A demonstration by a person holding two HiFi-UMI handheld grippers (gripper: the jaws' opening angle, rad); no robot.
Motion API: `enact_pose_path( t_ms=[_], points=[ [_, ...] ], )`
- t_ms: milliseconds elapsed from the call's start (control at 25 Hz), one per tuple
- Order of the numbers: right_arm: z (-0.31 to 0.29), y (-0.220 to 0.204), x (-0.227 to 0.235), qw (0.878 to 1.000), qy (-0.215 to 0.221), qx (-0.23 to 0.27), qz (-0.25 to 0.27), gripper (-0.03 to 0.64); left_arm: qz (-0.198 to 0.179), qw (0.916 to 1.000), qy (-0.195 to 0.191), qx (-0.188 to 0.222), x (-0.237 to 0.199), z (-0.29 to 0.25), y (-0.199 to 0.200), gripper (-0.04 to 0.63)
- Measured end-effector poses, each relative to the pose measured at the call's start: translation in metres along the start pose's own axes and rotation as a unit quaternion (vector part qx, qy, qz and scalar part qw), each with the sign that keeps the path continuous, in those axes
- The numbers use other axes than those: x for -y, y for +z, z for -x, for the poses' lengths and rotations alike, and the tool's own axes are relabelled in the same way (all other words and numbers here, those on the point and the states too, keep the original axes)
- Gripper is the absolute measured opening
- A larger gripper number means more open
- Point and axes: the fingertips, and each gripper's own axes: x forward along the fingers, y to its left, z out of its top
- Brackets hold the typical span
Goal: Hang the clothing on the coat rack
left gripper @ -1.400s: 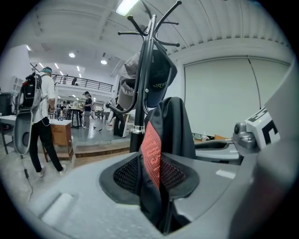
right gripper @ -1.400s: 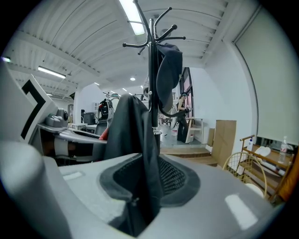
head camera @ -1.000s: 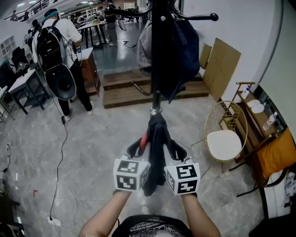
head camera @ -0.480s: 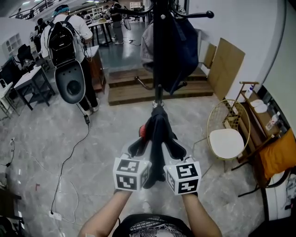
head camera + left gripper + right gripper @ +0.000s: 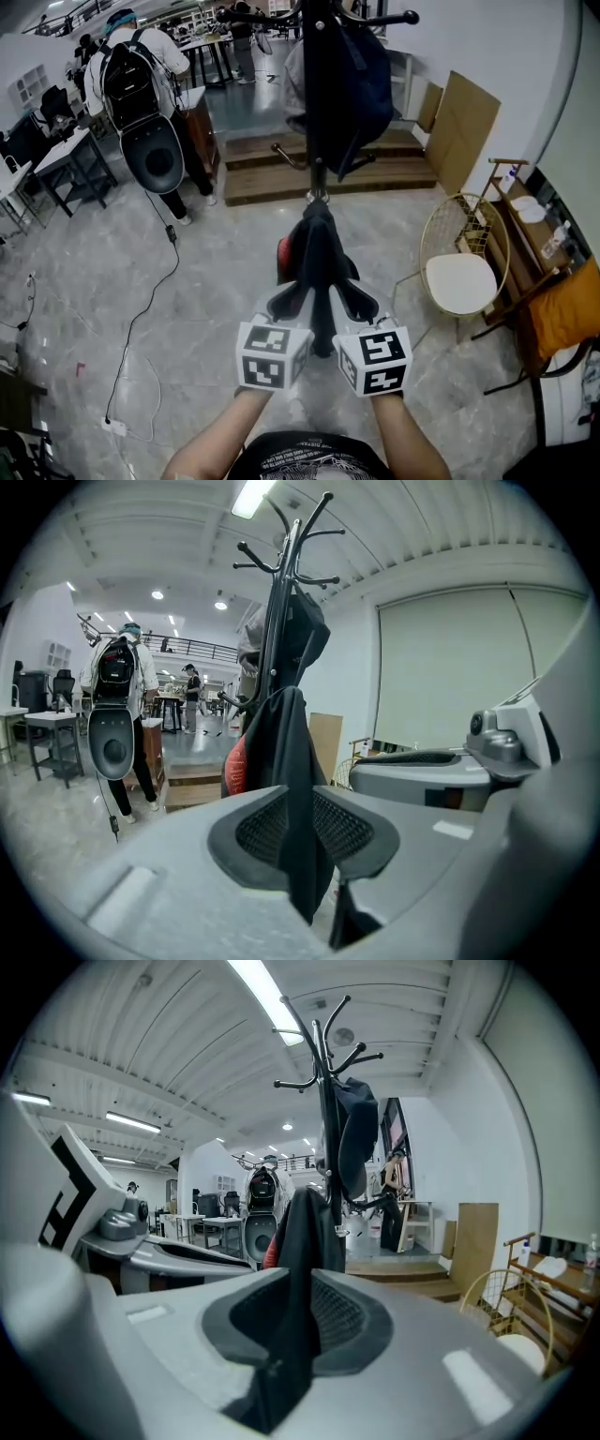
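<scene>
Both claws clamp the same dark garment (image 5: 319, 262). The left claw (image 5: 298, 799) has its pads pressed on the fabric, which runs straight through the gap. The right claw (image 5: 302, 1283) is the same, and its jaws have just been closing, with cloth between them, so that's a tightened grip, not a release. The garment bunches up ahead of the claws and droops below them, with a red patch (image 5: 284, 255) on the left claw's side.

Change over the last second: both claws have pushed forward together, and the garment's top edge now sits nearer the coat rack (image 5: 279, 592). The rack is dead ahead of both claws, its hooks well above them. A dark blue jacket (image 5: 370, 80) already hangs on it, ahead and right of the right claw.

My read: still on approach, nothing hung yet. The garment needs a big lift to reach a free hook. Risk is snagging the hung jacket on the way up.
</scene>
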Motion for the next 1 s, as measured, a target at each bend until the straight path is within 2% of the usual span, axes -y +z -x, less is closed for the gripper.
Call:
enact_pose_path(
  t_ms=[240, 520, 1000],
  points=[
    [0.017, -0.003, 0.001, 1.000, 0.019, -0.004, 0.004, 0.041, 0.004, 1.0000, 0.006, 0.000, 0.019, 0.005, 0.002, 0.074],
    [0.031, 0.004, -0.001, 0.999, 0.043, 0.002, 0.010, 0.003, 0.002, 0.9998, 0.018, -0.001, 0.033, 0.013, 0.002, 0.017],
    [0.032, 0.004, -0.015, 0.998, 0.067, 0.000, 0.015, 0.002, 0.001, 0.9998, 0.022, 0.005, 0.034, 0.022, 0.006, 0.006]
  ],
)
